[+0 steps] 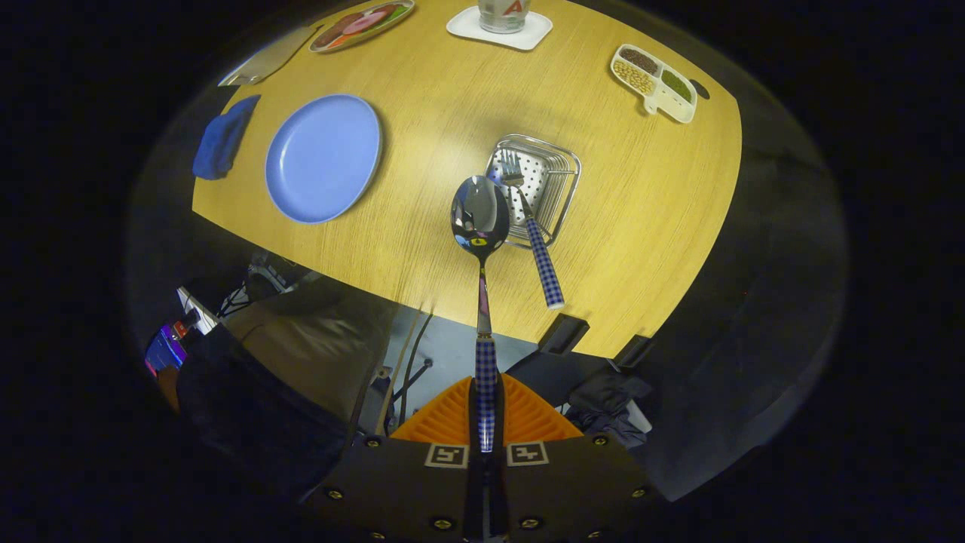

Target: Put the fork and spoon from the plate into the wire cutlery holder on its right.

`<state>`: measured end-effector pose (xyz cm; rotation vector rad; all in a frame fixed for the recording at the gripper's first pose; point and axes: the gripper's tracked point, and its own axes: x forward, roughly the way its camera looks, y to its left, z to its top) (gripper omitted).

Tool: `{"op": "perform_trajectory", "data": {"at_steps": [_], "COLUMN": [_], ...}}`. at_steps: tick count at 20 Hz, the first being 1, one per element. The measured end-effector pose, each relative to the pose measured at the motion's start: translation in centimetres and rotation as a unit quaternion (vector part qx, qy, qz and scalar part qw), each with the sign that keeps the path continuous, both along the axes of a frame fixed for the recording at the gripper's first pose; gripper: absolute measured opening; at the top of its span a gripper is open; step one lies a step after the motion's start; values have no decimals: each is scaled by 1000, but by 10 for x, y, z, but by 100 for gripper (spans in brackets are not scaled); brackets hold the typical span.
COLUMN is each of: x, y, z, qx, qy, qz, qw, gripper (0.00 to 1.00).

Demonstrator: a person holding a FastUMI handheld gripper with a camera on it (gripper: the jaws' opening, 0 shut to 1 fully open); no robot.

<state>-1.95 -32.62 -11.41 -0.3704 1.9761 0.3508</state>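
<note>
My gripper (486, 392) is shut on the checked handle of a spoon (480, 219), which points straight ahead with its shiny bowl raised above the wooden table. The bowl hangs just left of the wire cutlery holder (562, 170), overlapping its near left corner. A fork (532, 226) stands in the holder, tines down at the far left corner and checked handle leaning out toward me. The blue plate (323, 158) lies bare to the left of the holder.
A blue cloth (222, 138) lies left of the plate. At the far side sit a patterned oval dish (362, 24), a glass on a white coaster (500, 29) and a white divided dish of beans (654, 81). The table's near edge (422, 300) runs below the spoon.
</note>
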Motion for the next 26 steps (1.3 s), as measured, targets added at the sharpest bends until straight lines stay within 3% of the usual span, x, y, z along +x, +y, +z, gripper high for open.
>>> {"op": "perform_trajectory", "data": {"at_steps": [14,26], "x": [37,65], "y": [5,13], "z": [-46,-74], "qx": [-39,-34], "qy": [89,104], "qz": [-62,-94], "qw": [993,989], "gripper": [4,8]}}
